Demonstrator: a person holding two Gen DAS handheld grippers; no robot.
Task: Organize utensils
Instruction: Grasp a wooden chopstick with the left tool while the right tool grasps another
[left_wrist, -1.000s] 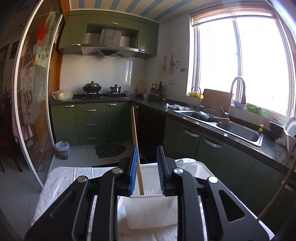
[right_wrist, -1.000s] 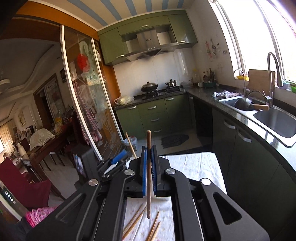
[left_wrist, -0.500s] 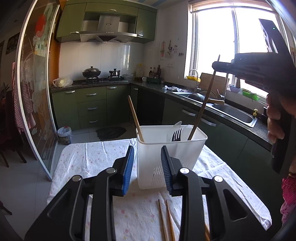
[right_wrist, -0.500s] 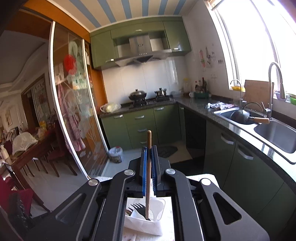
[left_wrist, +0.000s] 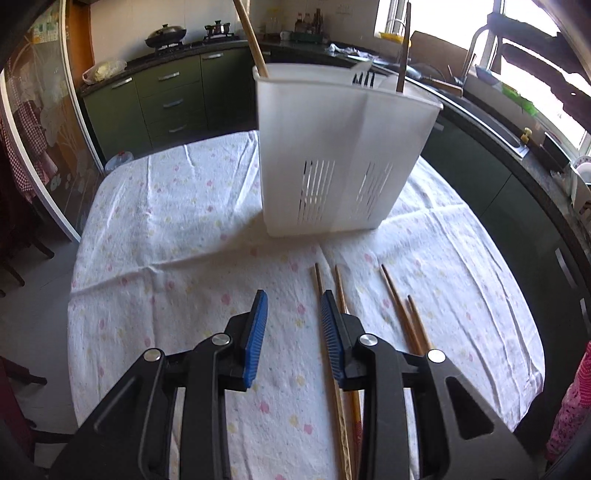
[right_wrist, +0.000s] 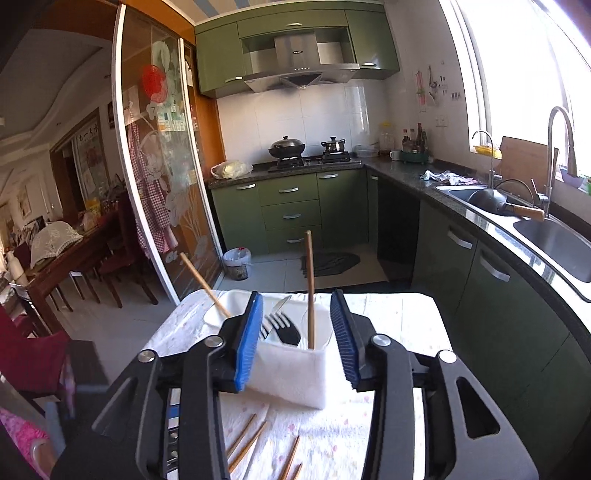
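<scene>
A white slotted utensil caddy (left_wrist: 343, 158) stands on the flowered tablecloth (left_wrist: 166, 229). It holds a fork (left_wrist: 364, 79), a leaning light chopstick (left_wrist: 251, 37) and a dark chopstick (left_wrist: 403, 48). Several loose chopsticks (left_wrist: 397, 306) lie on the cloth in front of it. My left gripper (left_wrist: 293, 295) points down at the cloth, open and empty, and one chopstick (left_wrist: 317, 280) runs under its right finger. My right gripper (right_wrist: 295, 295) hovers over the caddy (right_wrist: 291, 373) with its jaws opening. An upright chopstick (right_wrist: 309, 288) stands in the caddy between them, untouched by the pads.
Green cabinets, a dark counter and a sink (right_wrist: 554, 236) run along the right. A glass sliding door (right_wrist: 159, 177) stands to the left, with a dining table and chairs beyond. A pink sleeve (left_wrist: 569, 406) shows at the table's near right edge.
The left gripper tipped down from the caddy to the loose chopsticks. The right gripper sank over the caddy and let go of its chopstick, which now stands inside.
</scene>
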